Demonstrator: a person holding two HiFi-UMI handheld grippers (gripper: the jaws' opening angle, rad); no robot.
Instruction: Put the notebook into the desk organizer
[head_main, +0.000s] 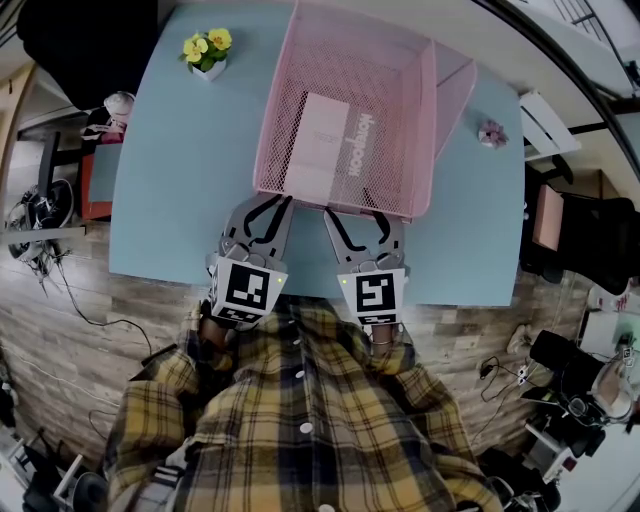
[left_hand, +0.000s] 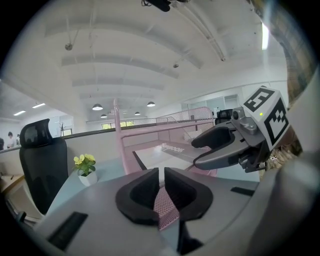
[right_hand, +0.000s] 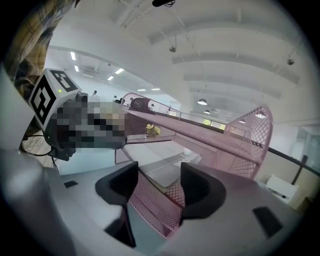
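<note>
Head view: a yellow potted flower (head_main: 207, 52) sits at the far left of the blue counter (head_main: 170, 180). Your left tool (head_main: 266, 203) reaches forward, tilted slightly down. Its jaws are nearly together, pinching the near mesh wall of the pink desk organizer (head_main: 420, 120). The notebook (head_main: 318, 150) lies flat inside the organizer, and the word printed along its pale cover appears to read "Notebook". Just beside the left tool, your right tool (head_main: 353, 215) holds the same tilt. Its jaws stand wide apart astride that same wall, not clamping it. A small pink ornament (head_main: 491, 133) rests at the far right.
</note>
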